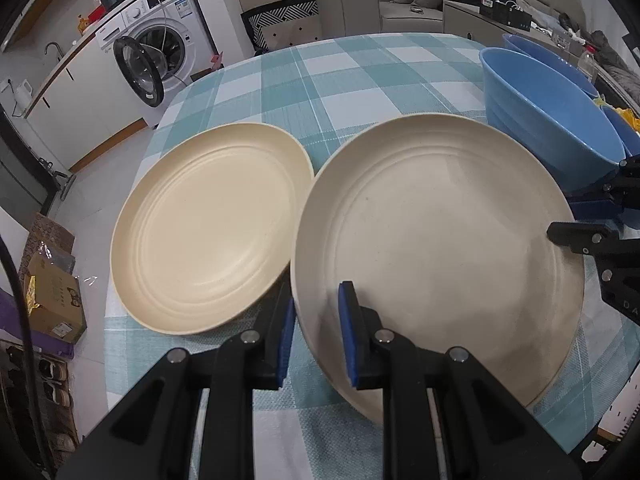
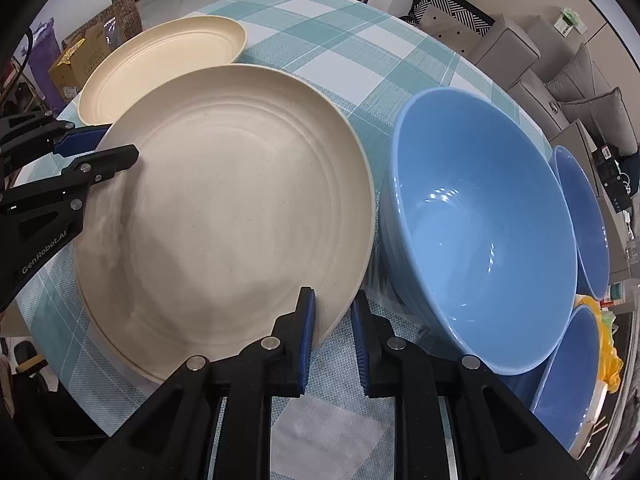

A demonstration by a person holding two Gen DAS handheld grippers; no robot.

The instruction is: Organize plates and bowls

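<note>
Plate (image 1: 440, 248) rim pinched by both tongs, bowl (image 2: 480, 232) just beside

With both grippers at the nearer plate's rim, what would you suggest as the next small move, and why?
Probably lift the nearer plate slightly and carry it toward the other plate to stack it. The left gripper and the right gripper each straddle opposite edges of its rim with jaws nearly shut, and the other plate lies bare beside it on the tablecloth.

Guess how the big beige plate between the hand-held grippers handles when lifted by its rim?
Beige plate looks rigid, probably light: thin rim, matte speckled finish like plastic. Both pairs of fingers straddle opposite rim edges, so it should lift level; one-sided, it would likely tilt.
</note>
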